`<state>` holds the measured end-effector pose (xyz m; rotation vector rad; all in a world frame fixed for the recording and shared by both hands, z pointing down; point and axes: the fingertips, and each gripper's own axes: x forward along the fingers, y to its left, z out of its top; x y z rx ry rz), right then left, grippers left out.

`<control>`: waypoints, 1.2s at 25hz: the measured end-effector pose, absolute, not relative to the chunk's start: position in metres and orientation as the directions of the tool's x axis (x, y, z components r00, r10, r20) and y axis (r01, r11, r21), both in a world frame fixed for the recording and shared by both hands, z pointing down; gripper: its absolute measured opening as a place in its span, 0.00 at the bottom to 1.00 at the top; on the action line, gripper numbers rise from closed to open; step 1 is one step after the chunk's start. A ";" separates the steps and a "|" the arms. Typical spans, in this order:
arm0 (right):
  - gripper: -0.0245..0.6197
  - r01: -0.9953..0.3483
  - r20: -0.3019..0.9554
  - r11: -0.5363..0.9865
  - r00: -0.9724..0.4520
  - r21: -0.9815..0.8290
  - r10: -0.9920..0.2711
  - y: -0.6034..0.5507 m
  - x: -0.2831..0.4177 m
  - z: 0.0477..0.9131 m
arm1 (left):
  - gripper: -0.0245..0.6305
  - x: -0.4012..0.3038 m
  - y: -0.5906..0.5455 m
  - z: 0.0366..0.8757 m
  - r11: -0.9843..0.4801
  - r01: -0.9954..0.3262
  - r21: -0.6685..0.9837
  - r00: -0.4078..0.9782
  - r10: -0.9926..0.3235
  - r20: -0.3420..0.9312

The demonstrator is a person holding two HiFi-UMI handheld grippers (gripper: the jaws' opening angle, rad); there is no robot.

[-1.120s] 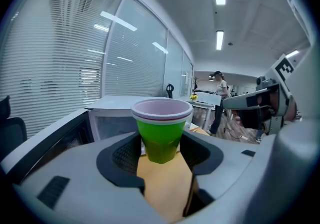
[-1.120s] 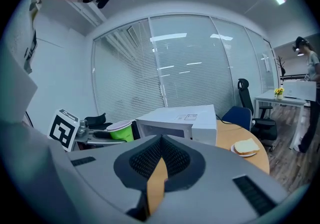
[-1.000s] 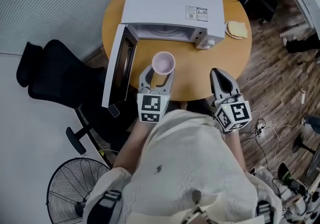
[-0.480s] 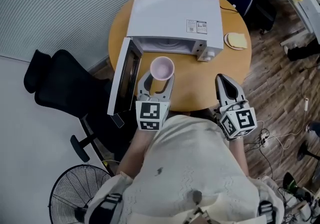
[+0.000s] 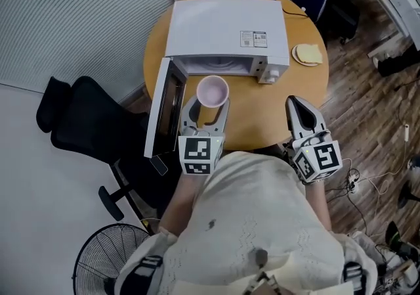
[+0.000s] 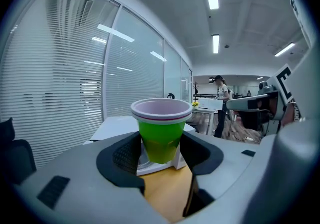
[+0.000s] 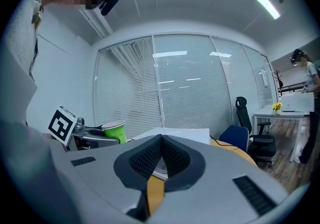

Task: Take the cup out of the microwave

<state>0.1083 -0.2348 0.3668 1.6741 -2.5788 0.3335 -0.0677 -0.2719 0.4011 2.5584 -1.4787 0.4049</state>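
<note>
Round wooden table [image 5: 292, 100] beside slatted blinds, and on it a white microwave [image 5: 223, 27], door wide open, its cavity mostly hidden from above. The label [image 5: 253, 38] on top is too small to read. Left gripper [image 5: 210, 106] clamps the green cup [image 5: 212, 92], outside the microwave's mouth; right gripper [image 5: 296, 104] pinched together, empty.

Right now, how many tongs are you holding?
2. The left tongs are closed on the green cup, in front of the open microwave. The right tongs are shut and empty, over the table on its right side. None seem hidden.
</note>
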 end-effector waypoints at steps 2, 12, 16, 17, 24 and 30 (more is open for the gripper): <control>0.05 -0.907 0.158 0.392 -0.414 -0.154 -0.896 -0.233 0.108 0.367 | 0.44 -0.067 -0.272 0.399 -0.498 -0.867 0.000 0.474 -0.826 0.306; 0.05 -0.908 0.156 0.391 -0.412 -0.148 -0.898 -0.228 0.110 0.368 | 0.44 -0.068 -0.267 0.404 -0.492 -0.870 0.022 0.474 -0.823 0.313; 0.05 -0.907 0.160 0.399 -0.417 -0.135 -0.895 -0.228 0.109 0.367 | 0.44 -0.068 -0.267 0.405 -0.491 -0.871 0.022 0.473 -0.825 0.309; 0.05 -0.907 0.162 0.399 -0.417 -0.133 -0.894 -0.228 0.109 0.368 | 0.44 -0.068 -0.267 0.406 -0.491 -0.871 0.018 0.472 -0.825 0.310; 0.05 -0.906 0.173 0.404 -0.422 -0.128 -0.890 -0.226 0.104 0.369 | 0.44 -0.069 -0.265 0.410 -0.498 -0.867 0.006 0.473 -0.820 0.321; 0.05 -0.905 0.186 0.405 -0.423 -0.129 -0.887 -0.226 0.103 0.375 | 0.44 -0.069 -0.266 0.414 -0.498 -0.867 0.007 0.473 -0.819 0.323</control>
